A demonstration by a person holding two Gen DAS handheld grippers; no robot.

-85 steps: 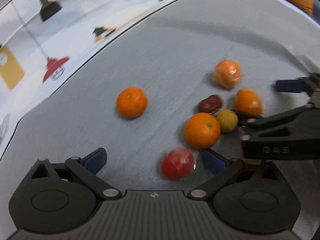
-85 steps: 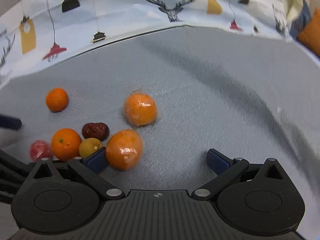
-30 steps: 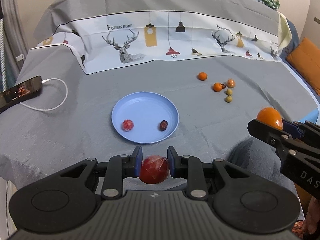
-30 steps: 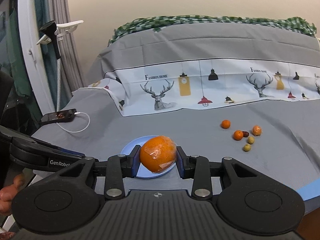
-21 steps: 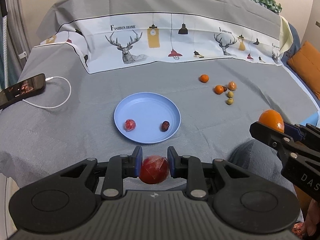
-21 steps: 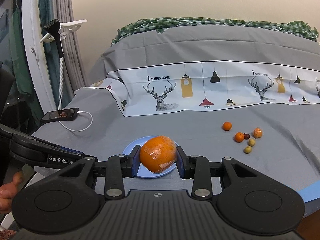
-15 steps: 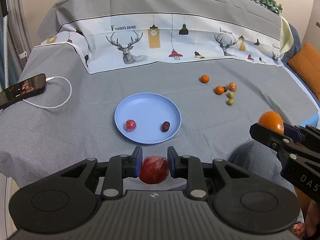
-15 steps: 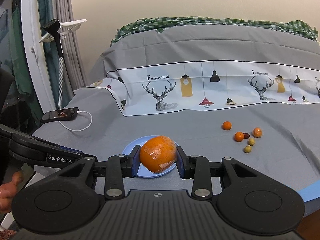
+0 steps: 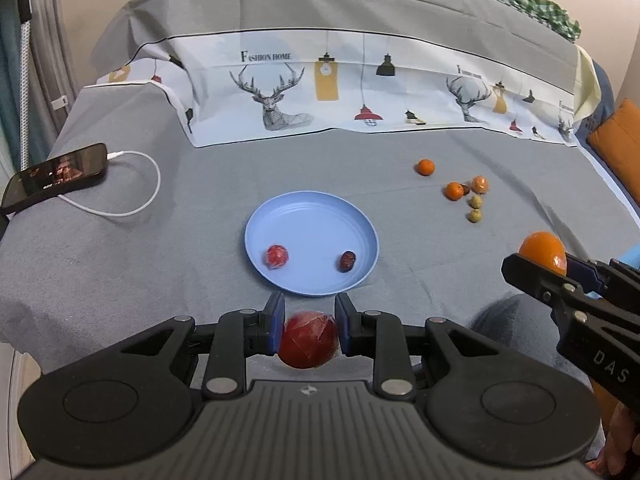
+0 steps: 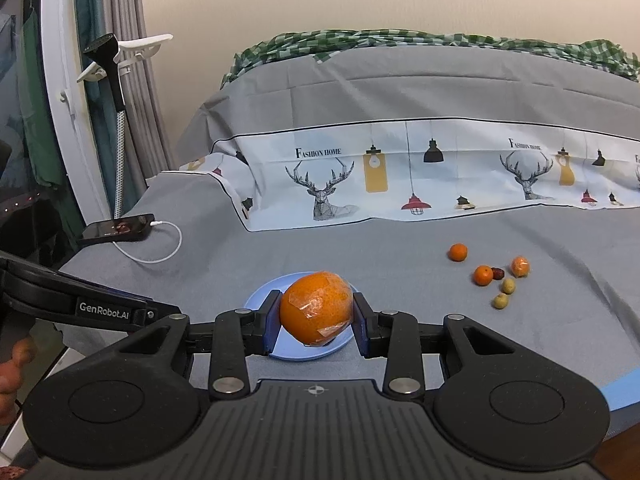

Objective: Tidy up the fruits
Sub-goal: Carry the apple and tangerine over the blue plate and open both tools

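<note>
My left gripper is shut on a wrapped red fruit, held just before the near rim of the blue plate. The plate holds a small wrapped red fruit and a dark date. My right gripper is shut on a wrapped orange, in front of the plate; it shows at the right of the left wrist view. Several loose fruits lie on the grey sheet at the far right, also in the right wrist view.
A phone with a white cable lies at the far left of the bed. A printed deer cloth runs along the back. An orange cushion sits at the right edge. A stand is at the left.
Both grippers closed on their fruits in the loose pile and drew far back and up. Over the last second the views hardly shift.
</note>
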